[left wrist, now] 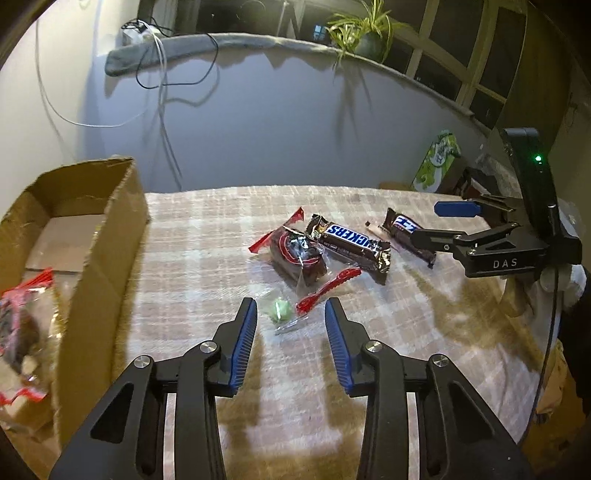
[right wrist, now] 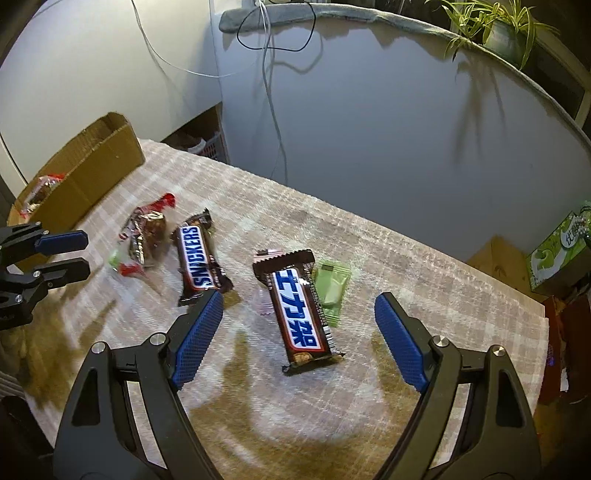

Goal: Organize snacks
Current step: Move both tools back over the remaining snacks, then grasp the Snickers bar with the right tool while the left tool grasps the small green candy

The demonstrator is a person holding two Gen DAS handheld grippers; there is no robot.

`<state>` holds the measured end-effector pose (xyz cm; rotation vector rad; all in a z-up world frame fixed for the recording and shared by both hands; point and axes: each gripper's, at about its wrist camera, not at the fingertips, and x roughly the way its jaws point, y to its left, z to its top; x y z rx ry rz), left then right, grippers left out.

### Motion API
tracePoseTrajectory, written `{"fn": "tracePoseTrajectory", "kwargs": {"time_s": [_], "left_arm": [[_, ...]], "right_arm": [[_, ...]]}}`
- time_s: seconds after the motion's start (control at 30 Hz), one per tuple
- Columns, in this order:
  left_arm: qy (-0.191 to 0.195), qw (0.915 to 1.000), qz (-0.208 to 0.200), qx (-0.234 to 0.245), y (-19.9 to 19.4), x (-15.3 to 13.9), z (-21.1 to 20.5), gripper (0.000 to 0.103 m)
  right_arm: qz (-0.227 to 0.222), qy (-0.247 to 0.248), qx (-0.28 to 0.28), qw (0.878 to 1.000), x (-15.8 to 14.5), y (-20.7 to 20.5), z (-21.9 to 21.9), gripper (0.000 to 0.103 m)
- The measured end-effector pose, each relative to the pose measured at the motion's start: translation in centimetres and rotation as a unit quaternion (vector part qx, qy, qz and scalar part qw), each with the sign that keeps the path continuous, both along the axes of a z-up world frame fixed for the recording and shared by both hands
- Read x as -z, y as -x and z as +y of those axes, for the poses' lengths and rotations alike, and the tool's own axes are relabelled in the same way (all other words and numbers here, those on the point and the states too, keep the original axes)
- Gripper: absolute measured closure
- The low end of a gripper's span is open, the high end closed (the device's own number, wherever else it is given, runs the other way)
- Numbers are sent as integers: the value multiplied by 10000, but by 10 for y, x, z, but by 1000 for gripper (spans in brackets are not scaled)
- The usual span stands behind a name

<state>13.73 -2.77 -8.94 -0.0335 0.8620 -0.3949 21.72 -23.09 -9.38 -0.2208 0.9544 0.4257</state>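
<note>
My left gripper is open and empty, hovering over a small green candy in clear wrap with a red spoon beside it. Beyond lie a red-wrapped brownie pack and a Snickers bar. My right gripper is open and empty, straddling a second Snickers bar with a green packet next to it. The first Snickers bar lies to its left. A cardboard box at the left holds a red-wrapped snack.
A plaid cloth covers the table. A grey wall stands behind it with hanging cables. A green carton sits at the table's far right. A potted plant stands on the ledge above.
</note>
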Motion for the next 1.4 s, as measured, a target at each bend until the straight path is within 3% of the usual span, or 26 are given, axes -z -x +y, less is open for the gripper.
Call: {"fn": "tracePoseTrajectory", "kwargs": {"time_s": [0.23,0.47,0.63,1.4], "left_arm": [[-272,9995,137,-47,-15,16,-6,67],[-464,9989,99,48,-17,22,-15,79],[-528,9985,64,116,-16,23,-17,85],[-68,9999,-137,60,16,-1,5,86]], "right_arm": [[47,6,-39,10000,7,-5,2,29],[186,41,-102,9998,16,-6,6,60],[240,39,-99,9997,18,-4,8,72],[-35,-442,17,9990,-11,40,-3,73]]}}
